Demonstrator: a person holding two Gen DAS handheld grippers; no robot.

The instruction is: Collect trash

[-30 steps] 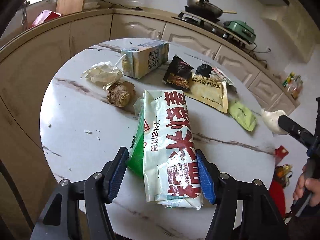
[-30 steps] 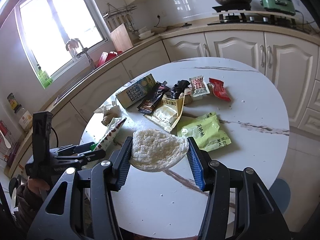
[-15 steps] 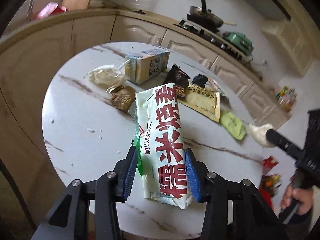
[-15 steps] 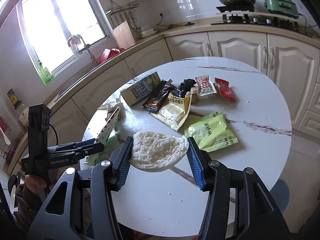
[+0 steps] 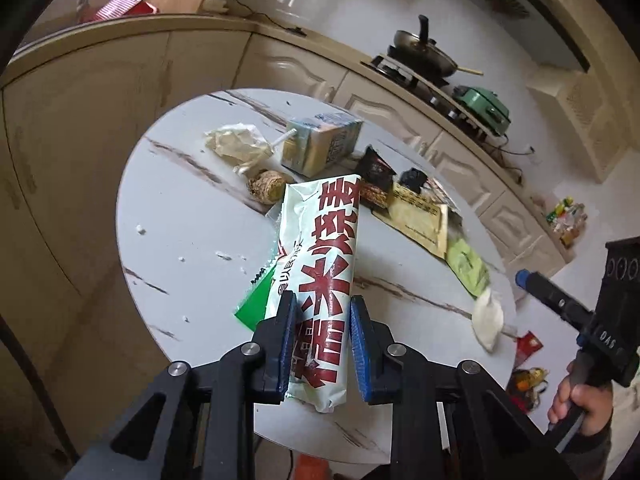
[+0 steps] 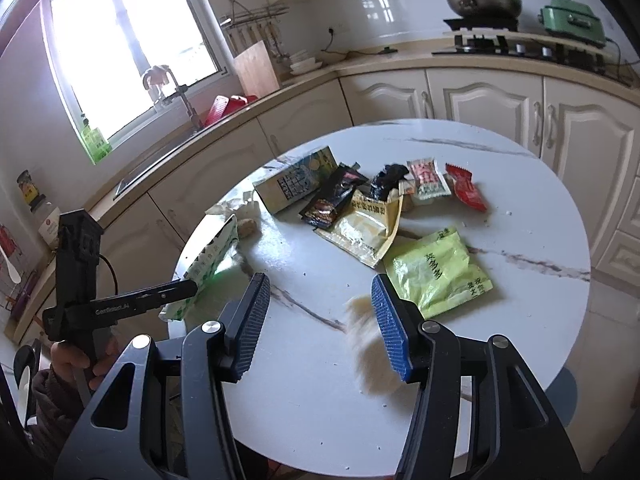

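Observation:
My left gripper (image 5: pixel 322 344) is shut on a long white food bag with red characters (image 5: pixel 324 264) and holds it lifted over the near edge of the round marble table (image 5: pixel 180 216). The bag also shows in the right wrist view (image 6: pixel 208 268), held by the left gripper (image 6: pixel 188 286). My right gripper (image 6: pixel 318 320) is open. A white rice-cake piece (image 6: pixel 370 344), blurred, drops beside its right finger. In the left wrist view that piece (image 5: pixel 488 316) hangs past the table's right edge, near the right gripper (image 5: pixel 524 280).
On the table lie a milk carton (image 5: pixel 320 144), crumpled paper (image 5: pixel 236 146), a brown lump (image 5: pixel 268 186), a dark snack wrapper (image 6: pixel 332 200), a beige pouch (image 6: pixel 368 228), a green packet (image 6: pixel 438 272) and red wrappers (image 6: pixel 464 192). Cabinets and a stove ring the table.
My left gripper closed on the white bag and raised it off the table. My right gripper opened and let go of the white rice-cake piece, which now falls.

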